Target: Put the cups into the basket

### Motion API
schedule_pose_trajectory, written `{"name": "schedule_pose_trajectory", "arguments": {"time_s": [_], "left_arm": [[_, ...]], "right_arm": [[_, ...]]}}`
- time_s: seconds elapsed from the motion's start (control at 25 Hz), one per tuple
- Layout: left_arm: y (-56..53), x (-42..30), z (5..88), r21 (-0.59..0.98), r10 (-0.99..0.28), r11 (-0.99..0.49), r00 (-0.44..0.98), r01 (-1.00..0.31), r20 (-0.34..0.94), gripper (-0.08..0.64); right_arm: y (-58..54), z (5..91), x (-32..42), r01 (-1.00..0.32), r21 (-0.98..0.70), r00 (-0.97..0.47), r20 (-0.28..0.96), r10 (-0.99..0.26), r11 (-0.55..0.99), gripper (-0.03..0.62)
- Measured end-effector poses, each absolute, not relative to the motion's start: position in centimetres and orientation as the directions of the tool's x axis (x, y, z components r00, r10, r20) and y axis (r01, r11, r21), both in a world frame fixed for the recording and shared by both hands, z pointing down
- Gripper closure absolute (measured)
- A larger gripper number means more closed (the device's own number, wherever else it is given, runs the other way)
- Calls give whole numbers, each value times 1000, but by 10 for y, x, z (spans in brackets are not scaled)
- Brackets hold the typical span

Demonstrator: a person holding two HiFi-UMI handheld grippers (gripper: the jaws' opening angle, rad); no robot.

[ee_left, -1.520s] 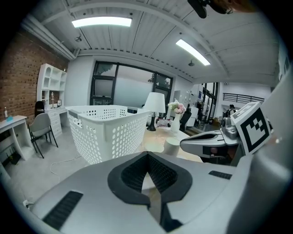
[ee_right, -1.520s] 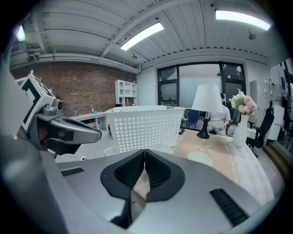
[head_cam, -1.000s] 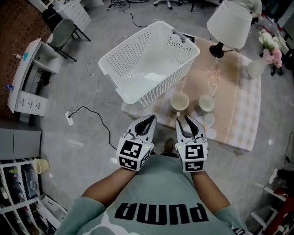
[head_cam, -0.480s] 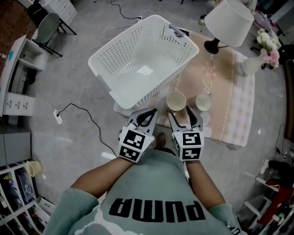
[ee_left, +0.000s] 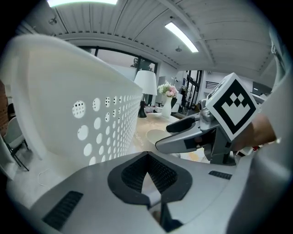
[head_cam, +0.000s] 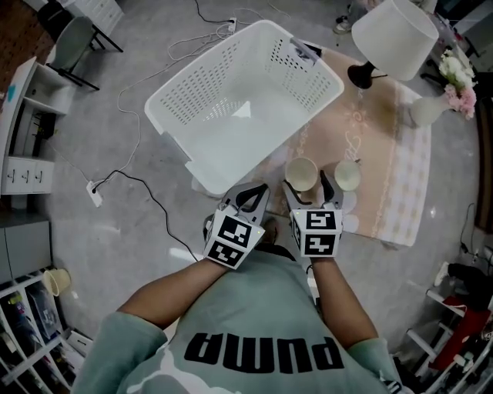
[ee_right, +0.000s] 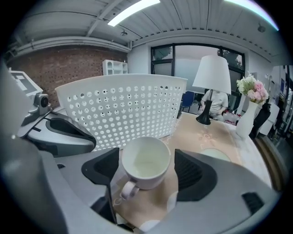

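Clear from above into the basket (head_cam: 239, 100), whole mouth open. Just off its near-right wall, blocked by a cup (head_cam: 301, 172), slim gaps either side; by a second cup (head_cam: 347, 175) close beyond. Past the basket's right corner, blocked by lamp (head_cam: 394, 35) and vase (head_cam: 425, 111).

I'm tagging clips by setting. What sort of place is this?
Probably a lab or office staged as a living room: a clothed table with a lamp and flowers stands on a bare grey floor with loose cables, under strip lights.
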State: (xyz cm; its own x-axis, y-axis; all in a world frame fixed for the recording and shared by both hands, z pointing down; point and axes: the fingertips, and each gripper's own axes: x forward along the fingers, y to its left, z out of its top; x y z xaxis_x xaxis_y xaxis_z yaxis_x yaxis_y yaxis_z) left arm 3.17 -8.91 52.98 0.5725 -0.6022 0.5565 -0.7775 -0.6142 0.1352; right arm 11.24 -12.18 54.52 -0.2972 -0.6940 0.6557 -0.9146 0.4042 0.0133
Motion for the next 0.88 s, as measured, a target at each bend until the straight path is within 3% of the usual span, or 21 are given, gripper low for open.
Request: {"name": "schedule_pose_trajectory", "arguments": {"time_s": [0.88], "left_arm": [[-92,35,543,155,-573,-637,598,-755,560,557]], "right_arm": [[-136,567,106,-907,59,-263,695,-669,417,215]]}}
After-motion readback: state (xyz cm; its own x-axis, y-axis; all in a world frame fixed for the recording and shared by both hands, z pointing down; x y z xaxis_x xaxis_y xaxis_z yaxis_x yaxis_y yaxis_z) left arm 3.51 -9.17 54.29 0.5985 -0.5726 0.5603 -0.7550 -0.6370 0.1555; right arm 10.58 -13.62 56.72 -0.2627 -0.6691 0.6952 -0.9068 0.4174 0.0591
